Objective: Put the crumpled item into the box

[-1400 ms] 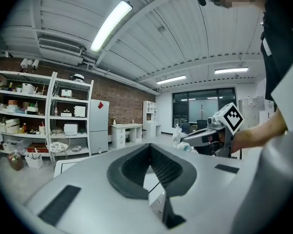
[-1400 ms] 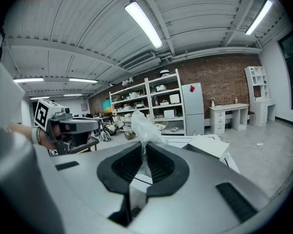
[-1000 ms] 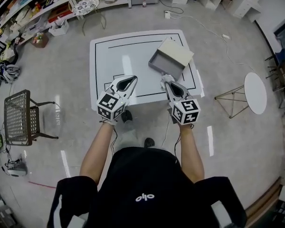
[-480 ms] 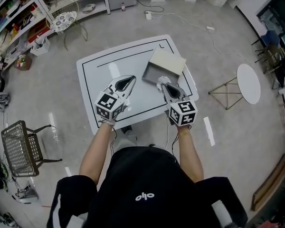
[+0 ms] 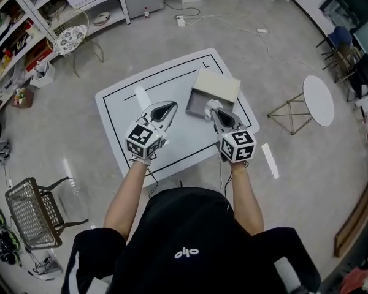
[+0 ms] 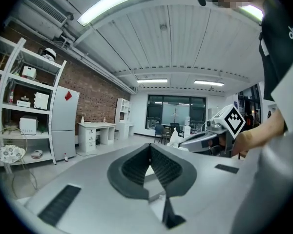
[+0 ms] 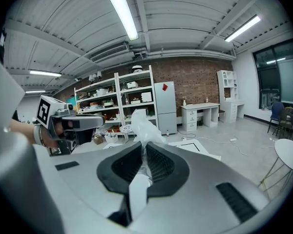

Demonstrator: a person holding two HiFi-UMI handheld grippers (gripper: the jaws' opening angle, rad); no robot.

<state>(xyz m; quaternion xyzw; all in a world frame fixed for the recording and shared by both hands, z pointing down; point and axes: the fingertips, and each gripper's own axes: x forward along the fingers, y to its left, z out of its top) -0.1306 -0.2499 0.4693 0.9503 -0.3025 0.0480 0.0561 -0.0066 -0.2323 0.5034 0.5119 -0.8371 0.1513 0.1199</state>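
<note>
the white table point(image 5: 119, 100) fills the frame's centre, with the open box point(image 5: 218, 87) on its upper right part. the left gripper point(image 6: 150, 150) is closed with nothing in it. the right gripper point(image 7: 144, 152), just below the box, pinches the crumpled item point(image 7: 139, 123), a thin white wad. released short of the rim, it would likely land on the table.
</note>
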